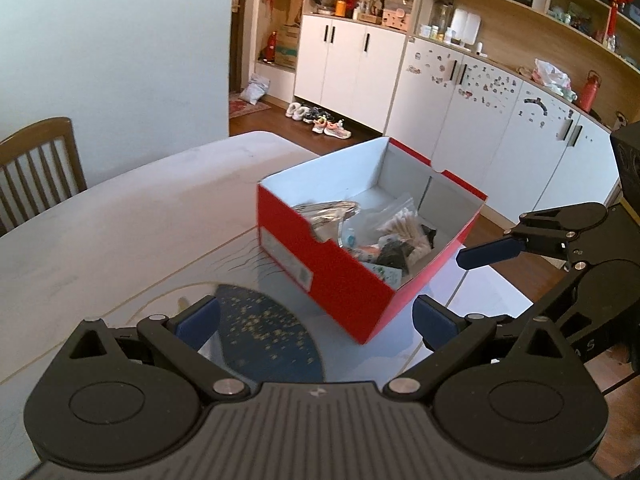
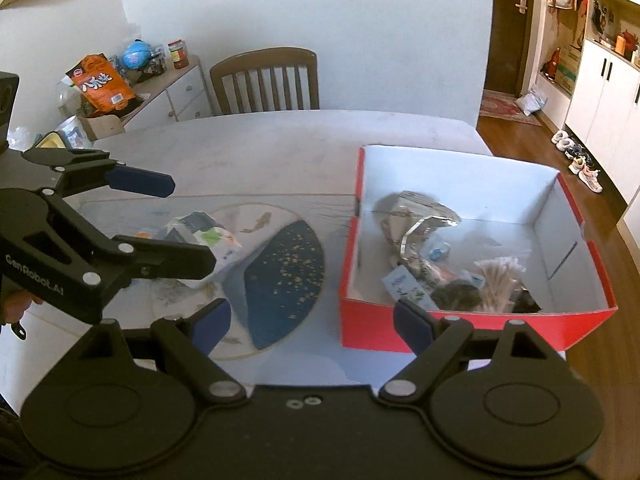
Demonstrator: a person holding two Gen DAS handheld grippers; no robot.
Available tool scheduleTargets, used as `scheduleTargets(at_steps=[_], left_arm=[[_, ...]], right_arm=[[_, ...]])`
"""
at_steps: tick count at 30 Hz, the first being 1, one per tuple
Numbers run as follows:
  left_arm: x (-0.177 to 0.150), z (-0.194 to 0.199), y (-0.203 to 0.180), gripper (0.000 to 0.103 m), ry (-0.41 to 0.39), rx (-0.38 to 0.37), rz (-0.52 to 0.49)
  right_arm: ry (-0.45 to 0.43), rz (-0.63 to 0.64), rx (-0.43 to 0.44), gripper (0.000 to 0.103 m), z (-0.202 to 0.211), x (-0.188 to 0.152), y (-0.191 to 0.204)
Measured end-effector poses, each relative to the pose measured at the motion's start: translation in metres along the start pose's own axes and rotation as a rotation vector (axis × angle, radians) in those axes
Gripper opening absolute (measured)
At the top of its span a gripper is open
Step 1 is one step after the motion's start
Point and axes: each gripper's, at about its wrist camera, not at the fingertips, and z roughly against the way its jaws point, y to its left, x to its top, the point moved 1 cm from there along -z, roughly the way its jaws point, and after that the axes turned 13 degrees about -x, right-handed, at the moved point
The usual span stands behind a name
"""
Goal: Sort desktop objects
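My left gripper (image 1: pixel 316 316) hung released over the counter (image 1: pixel 120 232), its jaws spread wide, and my right gripper (image 2: pixel 312 322) was likewise released and empty. One red box (image 1: pixel 340 276) sat just ahead of both, open-topped, holding a jumble: a silvery foil pack (image 2: pixel 420 216), a bag of cotton swabs (image 2: pixel 500 276) and other small packets I could not count. Only the right wrist view showed the one crumpled white packet (image 2: pixel 208 240) lying on the patterned mat (image 2: pixel 280 272), ahead and left of my right gripper, partly hidden behind the left gripper's lower finger. One wooden chair (image 2: pixel 266 80) stood beyond the counter. The left view alone showed the white cabinets (image 1: pixel 360 60).
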Motion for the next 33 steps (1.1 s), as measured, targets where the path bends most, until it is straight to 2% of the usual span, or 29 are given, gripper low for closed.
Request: scheduleTargets(at_steps=[18,33], left_arm=[[-0.043,0.057,0.051,0.103,-0.031,0.083,0.079],[-0.081,0.077,0.094,0.103,-0.021,0.160,0.182]], right_arm=[[-0.006,0.058,0.068,0.088,-0.012,0.012,0.064],[-0.013,0.117,0.118,0.089,-0.033,0.030,0.105]])
